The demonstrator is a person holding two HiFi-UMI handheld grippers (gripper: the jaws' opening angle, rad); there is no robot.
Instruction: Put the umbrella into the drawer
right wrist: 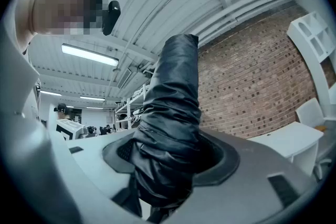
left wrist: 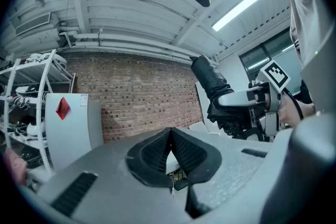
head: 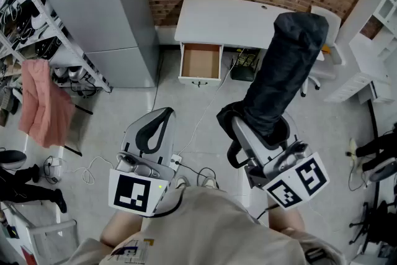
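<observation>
A folded black umbrella (head: 285, 71) stands nearly upright in my right gripper (head: 243, 128), whose jaws are shut on its lower end. In the right gripper view the umbrella (right wrist: 170, 113) fills the gap between the pads of that gripper (right wrist: 167, 168). My left gripper (head: 152, 128) is held at the lower left, shut, its black pads touching with nothing between them (left wrist: 170, 152). The left gripper view also catches the umbrella (left wrist: 210, 81) off to the right. Far ahead, the open wooden drawer (head: 200, 62) sticks out of a white desk (head: 229, 18) against the brick wall.
A tall grey cabinet (head: 105, 9) stands left of the desk. A shelf rack (head: 25, 9) and a pink cloth (head: 43, 102) line the left side. A white chair (head: 325, 28) and white shelving (head: 372, 40) are at the right. Cables (head: 205, 121) run over the floor.
</observation>
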